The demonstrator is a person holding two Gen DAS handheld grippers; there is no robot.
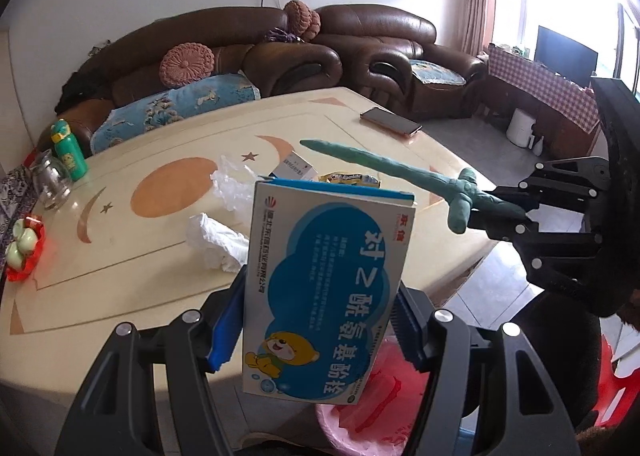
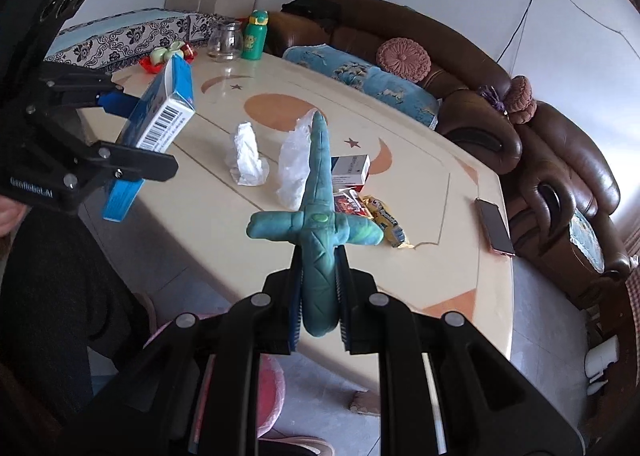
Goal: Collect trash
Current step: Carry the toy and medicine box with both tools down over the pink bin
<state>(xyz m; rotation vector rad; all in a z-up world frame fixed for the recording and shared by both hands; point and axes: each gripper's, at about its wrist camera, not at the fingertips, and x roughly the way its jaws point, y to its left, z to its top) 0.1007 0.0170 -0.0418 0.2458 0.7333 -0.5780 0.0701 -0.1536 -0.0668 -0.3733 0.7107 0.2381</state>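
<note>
The left gripper [image 1: 320, 320] holds a medicine box [image 1: 324, 288] above the table's [image 1: 120, 296] near edge, tissue [image 1: 218, 244] just beyond. To its right, the right gripper [image 2: 320, 308] holds a toy sword [image 2: 318, 216] pointing over wrappers [image 2: 380, 216]; a bin [image 1: 360, 416] sits below.

Two claws, each with one item: left claw [image 1: 320, 320] on one blue medicine box [image 1: 324, 288], right claw [image 2: 320, 308] on one green clay sword [image 2: 318, 216].

On desk [image 1: 120, 256]:
- one crumpled tissue [image 1: 218, 246]
- one clear plastic bag [image 1: 232, 186]
- one small carton [image 1: 294, 168]
- one yellow snack wrapper [image 1: 348, 179]
- one phone [image 1: 390, 121]
- one green bottle [image 1: 69, 150]
- one glass jar [image 1: 50, 180]
</note>
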